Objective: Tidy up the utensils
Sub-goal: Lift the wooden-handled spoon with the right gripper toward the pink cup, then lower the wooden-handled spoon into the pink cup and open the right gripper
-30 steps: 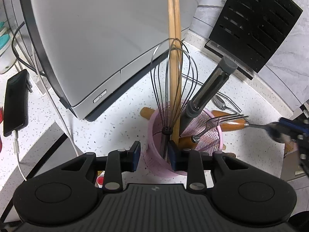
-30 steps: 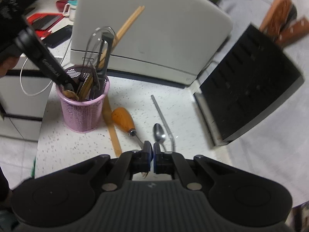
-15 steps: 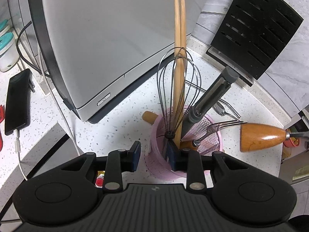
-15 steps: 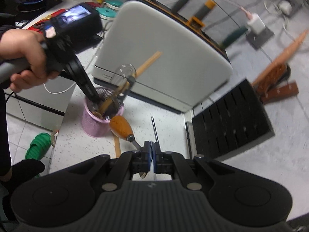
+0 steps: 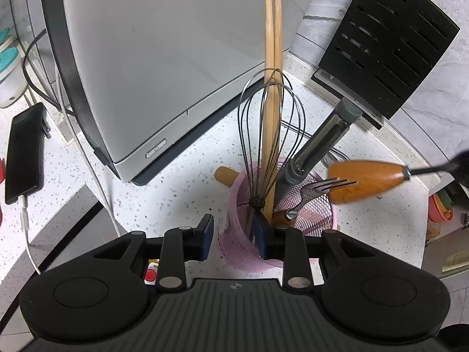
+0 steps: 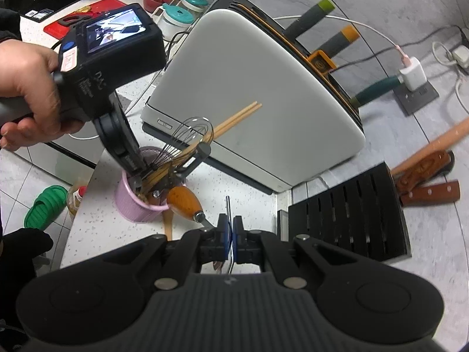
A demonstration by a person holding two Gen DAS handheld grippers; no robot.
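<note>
A pink mesh cup [image 5: 319, 214] [image 6: 132, 205] holds a whisk [image 5: 269, 135], chopsticks [image 5: 272, 58], a grey-handled peeler [image 5: 319, 149] and a fork [image 5: 325, 184]. My left gripper [image 5: 233, 231] straddles the cup's near rim, one finger outside and one inside by the whisk's handle, gripping the wall. In the right wrist view a hand holds that left gripper [image 6: 137, 170] over the cup. My right gripper [image 6: 231, 228] is shut on the metal shank of a wooden-handled utensil [image 6: 184, 202] [image 5: 363, 182]. Its handle hangs in the air, pointing at the cup's right rim.
A white appliance [image 5: 146, 73] stands just behind the cup. A black knife block [image 6: 346, 214] is at the right. A metal straw [image 6: 228, 205] and a wooden stick [image 6: 168, 223] lie on the speckled counter. A phone [image 5: 25, 152] charges at the left.
My right gripper has risen and rolled, lifting the wooden-handled utensil off the counter and bringing its handle up to the cup. The left gripper and cup stayed put.
</note>
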